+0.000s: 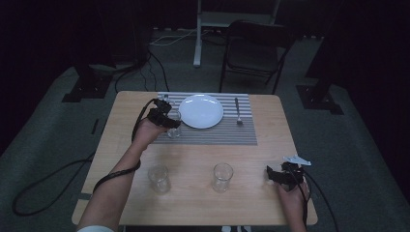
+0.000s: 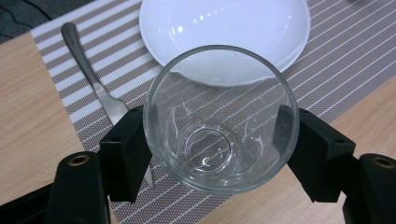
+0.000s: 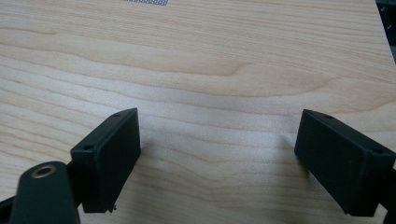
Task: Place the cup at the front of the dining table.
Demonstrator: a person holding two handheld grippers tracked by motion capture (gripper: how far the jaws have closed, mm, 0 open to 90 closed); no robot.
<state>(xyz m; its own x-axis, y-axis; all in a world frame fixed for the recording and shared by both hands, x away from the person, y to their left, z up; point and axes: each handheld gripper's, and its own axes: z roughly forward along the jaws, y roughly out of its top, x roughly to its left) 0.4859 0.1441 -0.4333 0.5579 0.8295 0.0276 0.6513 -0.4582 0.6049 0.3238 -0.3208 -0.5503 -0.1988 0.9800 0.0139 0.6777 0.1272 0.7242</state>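
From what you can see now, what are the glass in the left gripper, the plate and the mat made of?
Glass: clear glass, it seems; the mat's stripes show through its wall and base.
Plate: glossy white, probably glazed ceramic; small light glints on it.
Mat: a woven look, perhaps vinyl or fabric; fine mesh texture, grey and pale stripes.

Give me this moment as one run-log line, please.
left tongs: shut on glass at placemat edge, beside plate | right tongs: open, empty, over bare table
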